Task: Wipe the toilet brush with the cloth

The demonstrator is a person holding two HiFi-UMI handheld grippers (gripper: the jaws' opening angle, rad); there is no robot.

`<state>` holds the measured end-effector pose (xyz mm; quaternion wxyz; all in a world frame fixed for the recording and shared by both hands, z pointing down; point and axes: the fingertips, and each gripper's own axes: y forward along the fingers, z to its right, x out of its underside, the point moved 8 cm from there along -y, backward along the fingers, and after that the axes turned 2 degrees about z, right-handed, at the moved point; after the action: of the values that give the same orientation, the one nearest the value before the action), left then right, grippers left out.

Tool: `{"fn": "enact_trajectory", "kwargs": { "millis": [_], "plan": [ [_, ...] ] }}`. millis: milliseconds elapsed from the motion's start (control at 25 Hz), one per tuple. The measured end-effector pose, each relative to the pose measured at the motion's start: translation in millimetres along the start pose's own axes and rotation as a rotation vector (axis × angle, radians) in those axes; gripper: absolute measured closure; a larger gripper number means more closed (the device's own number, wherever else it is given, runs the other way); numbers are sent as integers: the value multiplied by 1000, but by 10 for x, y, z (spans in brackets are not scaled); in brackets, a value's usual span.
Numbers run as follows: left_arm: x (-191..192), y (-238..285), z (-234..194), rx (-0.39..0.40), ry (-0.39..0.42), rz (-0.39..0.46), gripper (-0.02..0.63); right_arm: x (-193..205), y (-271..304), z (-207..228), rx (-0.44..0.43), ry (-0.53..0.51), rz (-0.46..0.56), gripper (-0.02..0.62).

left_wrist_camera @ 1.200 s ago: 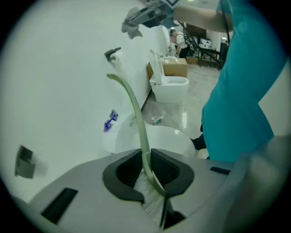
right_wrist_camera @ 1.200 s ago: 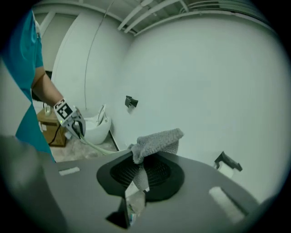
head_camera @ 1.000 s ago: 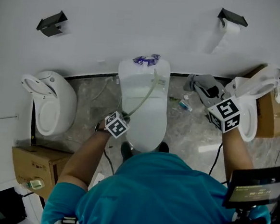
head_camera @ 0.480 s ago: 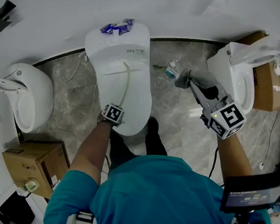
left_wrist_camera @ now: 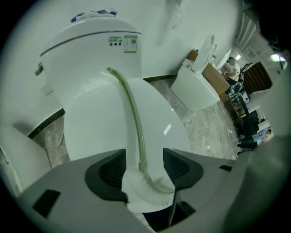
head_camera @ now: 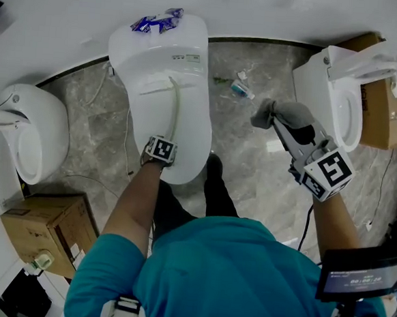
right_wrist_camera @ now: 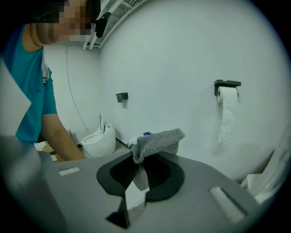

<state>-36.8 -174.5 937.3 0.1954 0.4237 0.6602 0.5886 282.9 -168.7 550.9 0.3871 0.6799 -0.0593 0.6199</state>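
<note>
The toilet brush (head_camera: 174, 111), with a thin pale green handle and a white head, lies along the closed lid of the middle toilet (head_camera: 192, 65). My left gripper (head_camera: 161, 151) points steeply down at the lid's front edge. In the left gripper view its jaws are opening around the white brush head (left_wrist_camera: 145, 186). The handle (left_wrist_camera: 132, 104) runs away up the lid, and the pads stand clear of it. To the right, above the floor, my right gripper (head_camera: 281, 125) is shut on a grey cloth (head_camera: 294, 114). In the right gripper view the cloth (right_wrist_camera: 157, 139) bunches over the jaws.
A second toilet (head_camera: 333, 96) with its seat raised stands at the right beside a cardboard box (head_camera: 384, 107). At the left are a white fixture (head_camera: 29, 134) and another box (head_camera: 39, 227). A small bottle (head_camera: 239, 89) lies on the marble floor. A paper roll (right_wrist_camera: 227, 109) hangs on the wall.
My left gripper has sunk to the front of the lid, and the brush now lies flat along it. My right gripper has come lower with the cloth.
</note>
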Motion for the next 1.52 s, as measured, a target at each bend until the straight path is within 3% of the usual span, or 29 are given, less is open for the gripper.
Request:
{"fn": "enact_trajectory", "kwargs": {
  "millis": [80, 160, 360, 480, 720, 920, 1120, 1520],
  "plan": [
    [-23, -173, -13, -2, -17, 21, 364, -82, -8, -44, -8, -3, 9, 560],
    [-57, -464, -5, 23, -53, 97, 364, -218, -38, -113, -19, 2, 31, 560],
    [-347, -1774, -201, 125, -156, 462, 364, -709, 1, -299, -53, 24, 145, 560],
    [-451, -2731, -327, 143, -160, 668, 374, -1013, 21, -449, -73, 19, 196, 560],
    [-508, -4452, -457, 91, -107, 1026, 528, -1587, 70, -743, -127, 35, 288, 560],
    [-429, -5483, -404, 52, -61, 1268, 595, -2015, 28, -890, -179, 28, 347, 560],
    [-311, -5971, -293, 30, -27, 1388, 597, -2244, -28, -964, -187, 2, 386, 560],
    [-304, -6051, -143, 32, -1, 1401, 597, -2253, 13, -997, -180, -9, 369, 563]
  ]
}}
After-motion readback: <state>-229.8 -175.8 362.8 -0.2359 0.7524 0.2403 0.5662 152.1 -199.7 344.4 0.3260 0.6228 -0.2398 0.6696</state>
